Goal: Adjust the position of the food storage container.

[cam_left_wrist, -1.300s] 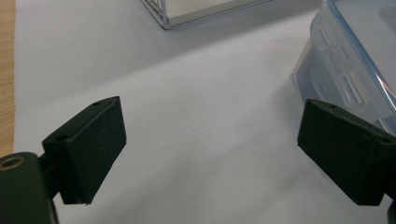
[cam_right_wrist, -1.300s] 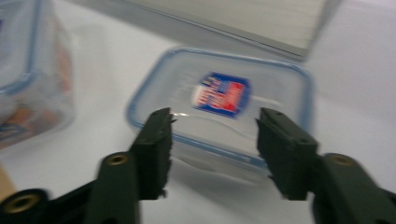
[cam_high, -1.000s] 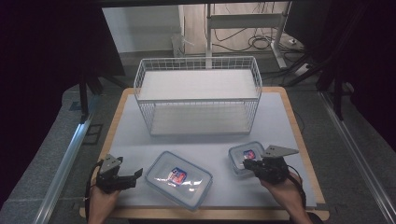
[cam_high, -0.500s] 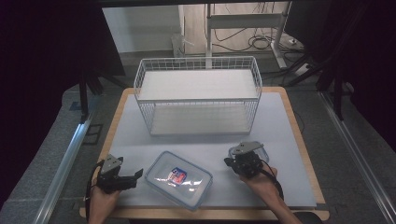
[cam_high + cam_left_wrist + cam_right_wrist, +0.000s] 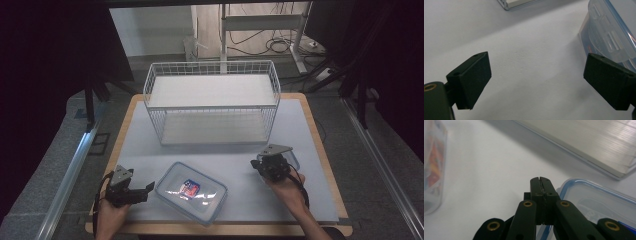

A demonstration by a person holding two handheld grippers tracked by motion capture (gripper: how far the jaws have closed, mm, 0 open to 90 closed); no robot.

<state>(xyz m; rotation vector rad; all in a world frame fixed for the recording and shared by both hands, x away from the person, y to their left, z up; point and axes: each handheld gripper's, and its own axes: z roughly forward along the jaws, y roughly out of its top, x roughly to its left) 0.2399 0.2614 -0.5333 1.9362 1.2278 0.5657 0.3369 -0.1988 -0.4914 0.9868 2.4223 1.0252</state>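
Jaws of the right tool [image 5: 541, 185] are pressed together, empty, over a small box [image 5: 599, 202]; the left tool [image 5: 536, 82] is spread wide beside a large box [image 5: 609, 35].

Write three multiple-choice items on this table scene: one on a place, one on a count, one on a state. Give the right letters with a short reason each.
1. Where does the wire basket stand?
A. On the far half of the table, beyond both containers
B. Between the two hands at the near edge
C. On the floor to the left

2. How many lidded clear containers lie on the table?
A. One
B. Two
C. Four

3. How do the fingers of the two grippers stand?
A. Both pairs wide apart
B. Left pair together, right pair apart
C. Left pair apart, right pair together

Answers:
1. A: the high view shows it behind the large container and the small container.
2. B: one large by the left gripper, one small at the right gripper.
3. C: the left gripper view shows a wide gap with nothing between; the right gripper view shows the fingers pressed together.
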